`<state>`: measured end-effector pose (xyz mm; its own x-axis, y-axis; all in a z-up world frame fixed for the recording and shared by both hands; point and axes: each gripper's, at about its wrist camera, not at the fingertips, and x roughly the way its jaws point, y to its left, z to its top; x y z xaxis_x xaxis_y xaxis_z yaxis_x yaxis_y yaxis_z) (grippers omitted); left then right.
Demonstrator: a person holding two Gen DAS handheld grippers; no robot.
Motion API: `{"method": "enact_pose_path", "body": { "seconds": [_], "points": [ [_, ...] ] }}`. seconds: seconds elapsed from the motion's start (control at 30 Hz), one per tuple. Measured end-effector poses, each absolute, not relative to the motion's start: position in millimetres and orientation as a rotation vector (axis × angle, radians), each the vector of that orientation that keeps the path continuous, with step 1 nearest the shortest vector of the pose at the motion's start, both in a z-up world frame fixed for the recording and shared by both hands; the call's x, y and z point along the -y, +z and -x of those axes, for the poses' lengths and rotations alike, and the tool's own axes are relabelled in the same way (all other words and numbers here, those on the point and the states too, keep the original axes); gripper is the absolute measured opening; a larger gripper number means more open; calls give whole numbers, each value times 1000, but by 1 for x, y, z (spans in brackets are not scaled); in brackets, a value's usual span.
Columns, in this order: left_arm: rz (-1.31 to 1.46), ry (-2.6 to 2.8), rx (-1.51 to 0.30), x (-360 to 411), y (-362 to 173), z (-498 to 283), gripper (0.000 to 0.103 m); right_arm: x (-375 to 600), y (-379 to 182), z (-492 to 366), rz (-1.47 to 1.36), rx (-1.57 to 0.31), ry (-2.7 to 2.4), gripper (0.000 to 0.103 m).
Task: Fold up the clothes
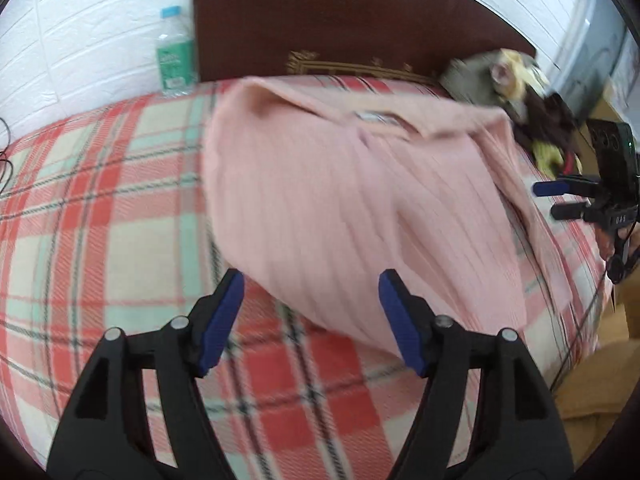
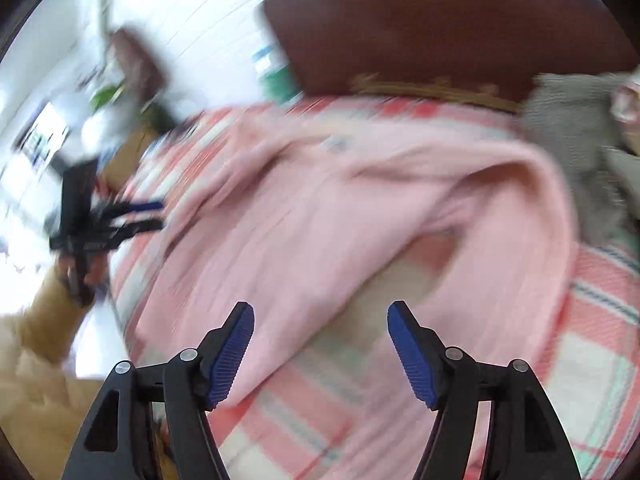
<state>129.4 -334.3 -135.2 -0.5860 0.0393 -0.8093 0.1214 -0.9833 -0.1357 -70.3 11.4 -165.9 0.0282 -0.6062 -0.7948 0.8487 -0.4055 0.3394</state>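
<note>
Two hand-held grippers in your hands, both with fingers spread wide and nothing between them. Your left hand-held gripper (image 1: 311, 320) hovers over the near edge of the one pink ribbed sweater (image 1: 340, 200), left pad above the plaid blanket (image 1: 100, 220), right pad above the knit. Your right hand-held gripper (image 2: 320, 352) hangs over the sweater's near hem too, blue pads (image 2: 236, 356) apart, no cloth pinched.

One sweater, lying on the bed, roughly in the middle of the blanket, collar with its label (image 1: 376, 117) toward the far headboard (image 1: 340, 16). In the right wrist view one sleeve or side flap arcs up and leaves a gap where the blanket shows through; that view is badly blurred.

One heap of other clothes (image 1: 520, 96) at the far right corner of the bed, touching the sweater's shoulder: grey, dark and yellow pieces, count cannot be told. One plastic water bottle (image 1: 174, 52), upright, far left beside the headboard against the white wall.

From the left wrist view your right gripper shows at the right edge, beside the sweater; from the right wrist view your left one shows at the left edge, with a tan sleeve (image 2: 44, 320) behind it.
</note>
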Motion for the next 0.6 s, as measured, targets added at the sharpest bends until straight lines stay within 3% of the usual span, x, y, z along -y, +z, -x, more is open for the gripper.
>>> {"method": "enact_pose_path", "body": {
  "seconds": [0.17,0.3,0.43,0.5,0.57,0.6],
  "points": [
    [-1451,-2658,-160,312,-163,-109,69,4,-191,21,-1190,-365,-1571,72],
    [-1456,-2592,-157,341,-159,-100,20,11,-210,-8,-1231,-380,-1557,72],
    [-1215,-2351,7,397,-115,-95,18,16,-214,-18,-1227,-339,-1565,72],
    [-1195,-2305,-58,423,-98,-99,21,15,-211,-19,-1216,-297,-1569,72],
    [-1169,-2327,-169,429,-93,-115,31,18,-211,-20,-1210,-287,-1590,72],
    [-1206,-2363,-171,420,-99,-123,41,17,-212,-21,-1209,-292,-1600,72]
  ]
}}
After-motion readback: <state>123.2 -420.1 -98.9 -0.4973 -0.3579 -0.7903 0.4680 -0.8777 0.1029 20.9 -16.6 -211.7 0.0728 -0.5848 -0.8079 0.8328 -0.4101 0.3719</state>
